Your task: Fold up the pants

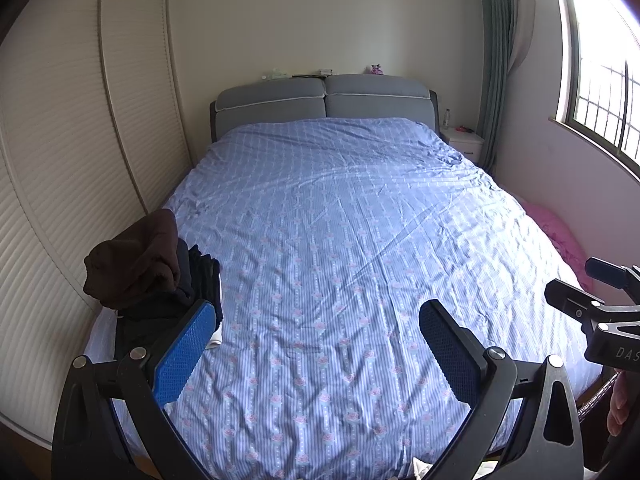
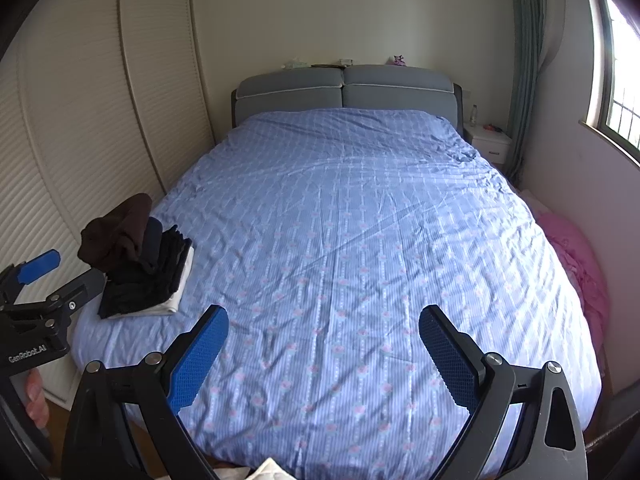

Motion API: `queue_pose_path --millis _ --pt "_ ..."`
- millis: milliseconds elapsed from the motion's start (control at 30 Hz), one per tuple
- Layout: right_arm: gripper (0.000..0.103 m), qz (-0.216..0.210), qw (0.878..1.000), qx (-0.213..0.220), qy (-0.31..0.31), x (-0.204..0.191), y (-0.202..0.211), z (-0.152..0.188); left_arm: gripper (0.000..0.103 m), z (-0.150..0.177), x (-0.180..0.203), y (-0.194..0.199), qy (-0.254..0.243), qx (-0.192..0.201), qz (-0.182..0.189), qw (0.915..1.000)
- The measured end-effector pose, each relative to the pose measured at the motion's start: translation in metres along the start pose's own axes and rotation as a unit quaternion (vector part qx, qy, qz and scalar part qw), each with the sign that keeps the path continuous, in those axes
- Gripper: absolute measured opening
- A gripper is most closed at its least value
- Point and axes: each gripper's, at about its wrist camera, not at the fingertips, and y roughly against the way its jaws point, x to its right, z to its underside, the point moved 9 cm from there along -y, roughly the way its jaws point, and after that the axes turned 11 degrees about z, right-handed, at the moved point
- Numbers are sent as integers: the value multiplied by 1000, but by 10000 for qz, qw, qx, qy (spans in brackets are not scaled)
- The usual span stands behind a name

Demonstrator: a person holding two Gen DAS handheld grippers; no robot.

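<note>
A pile of dark clothes (image 2: pixel 140 264) lies at the near left corner of the bed; a brown garment (image 2: pixel 116 228) is on top, with black and navy folded pieces and a white one below. The pile also shows in the left wrist view (image 1: pixel 148 268). My left gripper (image 1: pixel 316 316) is open and empty above the near end of the bed, just right of the pile. My right gripper (image 2: pixel 324 320) is open and empty above the bed's near middle. The left gripper's body shows at the left edge of the right wrist view (image 2: pixel 44 300).
The bed (image 2: pixel 360 240) has a blue patterned cover and a grey headboard (image 2: pixel 344 88). White louvered wardrobe doors (image 2: pixel 80 120) run along the left. Pink bedding (image 2: pixel 576 256) lies at the bed's right side. A white nightstand (image 2: pixel 488 142) and window (image 1: pixel 600 72) are at the right.
</note>
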Motion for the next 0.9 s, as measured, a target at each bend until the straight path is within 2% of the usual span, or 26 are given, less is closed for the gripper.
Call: queue_pose_path --millis 900 --pt "97 63 9999 -53 -81 -1 -1 0 103 -4 -8 -8 48 -11 102 9999"
